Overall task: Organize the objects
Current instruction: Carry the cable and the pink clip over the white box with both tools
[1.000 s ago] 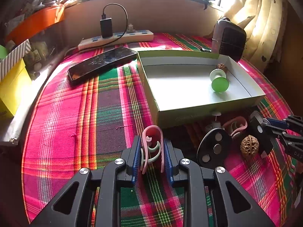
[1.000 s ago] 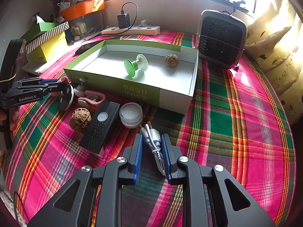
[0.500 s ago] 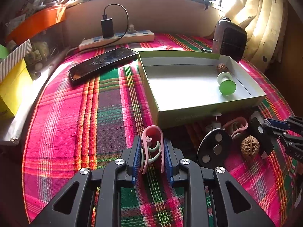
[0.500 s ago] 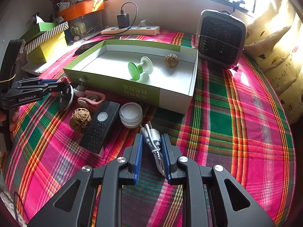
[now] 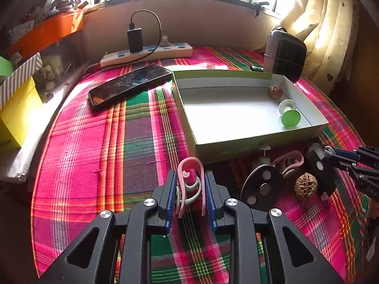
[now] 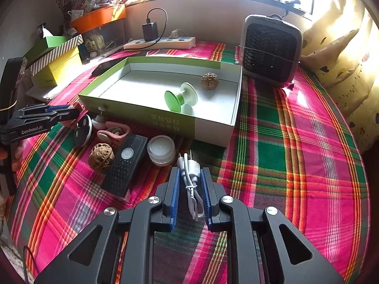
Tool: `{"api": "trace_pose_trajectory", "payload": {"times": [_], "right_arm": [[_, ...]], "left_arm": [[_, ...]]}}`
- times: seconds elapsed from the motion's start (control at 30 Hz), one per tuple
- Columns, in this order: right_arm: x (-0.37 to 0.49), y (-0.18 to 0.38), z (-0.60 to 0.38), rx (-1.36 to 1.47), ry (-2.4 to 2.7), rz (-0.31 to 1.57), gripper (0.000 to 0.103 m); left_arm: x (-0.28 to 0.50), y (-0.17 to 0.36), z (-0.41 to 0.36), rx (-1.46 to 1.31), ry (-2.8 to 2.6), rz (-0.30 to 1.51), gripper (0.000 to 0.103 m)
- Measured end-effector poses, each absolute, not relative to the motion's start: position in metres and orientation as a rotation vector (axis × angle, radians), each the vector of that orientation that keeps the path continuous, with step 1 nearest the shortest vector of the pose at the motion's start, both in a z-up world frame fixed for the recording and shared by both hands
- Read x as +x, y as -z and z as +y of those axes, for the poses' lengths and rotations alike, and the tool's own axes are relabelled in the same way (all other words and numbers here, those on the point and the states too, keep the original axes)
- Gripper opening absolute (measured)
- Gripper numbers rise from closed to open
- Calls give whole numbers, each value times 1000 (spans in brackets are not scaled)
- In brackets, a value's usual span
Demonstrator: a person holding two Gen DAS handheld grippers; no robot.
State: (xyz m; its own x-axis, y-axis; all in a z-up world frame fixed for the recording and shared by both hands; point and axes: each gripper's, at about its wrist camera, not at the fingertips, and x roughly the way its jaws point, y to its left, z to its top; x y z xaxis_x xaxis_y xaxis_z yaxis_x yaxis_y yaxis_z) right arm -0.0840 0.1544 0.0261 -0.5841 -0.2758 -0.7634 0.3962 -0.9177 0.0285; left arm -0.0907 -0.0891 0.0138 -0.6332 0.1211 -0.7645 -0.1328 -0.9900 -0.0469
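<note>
My left gripper (image 5: 190, 185) is shut on a pink ear-hook clip (image 5: 191, 168) just above the plaid cloth, short of the box's near corner. My right gripper (image 6: 188, 182) is shut on a coiled white charging cable (image 6: 189, 169), whose plug prongs point toward the box. The shallow green-and-white box (image 6: 142, 116) holds a green-and-white spool (image 6: 180, 99) and a walnut (image 6: 209, 81). In front of it lie a second pink clip (image 6: 113, 133), another walnut (image 6: 101, 156), a black remote (image 6: 125, 165), a white jar (image 6: 161, 150) and a black disc (image 6: 83, 130).
A black phone (image 5: 129, 84) and a power strip (image 5: 146, 54) with a charger lie beyond the box on the left. A small grey heater (image 6: 271, 49) stands at the box's far right corner. Yellow and striped boxes (image 6: 56, 68) line the left edge; a curtain hangs at right.
The green spool has rolled inside the box toward its near wall. The right jaws have drawn slightly tighter on the cable. Both hands stay in place.
</note>
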Motion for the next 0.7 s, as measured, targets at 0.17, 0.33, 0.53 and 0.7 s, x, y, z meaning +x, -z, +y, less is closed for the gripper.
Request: {"api": "trace_pose_trajectory", "payload": {"times": [0.17,0.33,0.53,0.7], "right_arm": [[-85,-30,159,1172,2508,163,19],[-86,-41,163,1148,2548,131,19],[-92,-54,163,1127,2575,108,19],[-101,-66,159,1112,2594,82,19]], "left_arm": [[-88,-21,-87,-1254,-2720,22,21],[-89,-30,-84,-1233,-2718,19,21],[-95,-40,-82,-1232,-2708,-45,21],[-101,-49,-76,-1215,-2725,-37,21]]}}
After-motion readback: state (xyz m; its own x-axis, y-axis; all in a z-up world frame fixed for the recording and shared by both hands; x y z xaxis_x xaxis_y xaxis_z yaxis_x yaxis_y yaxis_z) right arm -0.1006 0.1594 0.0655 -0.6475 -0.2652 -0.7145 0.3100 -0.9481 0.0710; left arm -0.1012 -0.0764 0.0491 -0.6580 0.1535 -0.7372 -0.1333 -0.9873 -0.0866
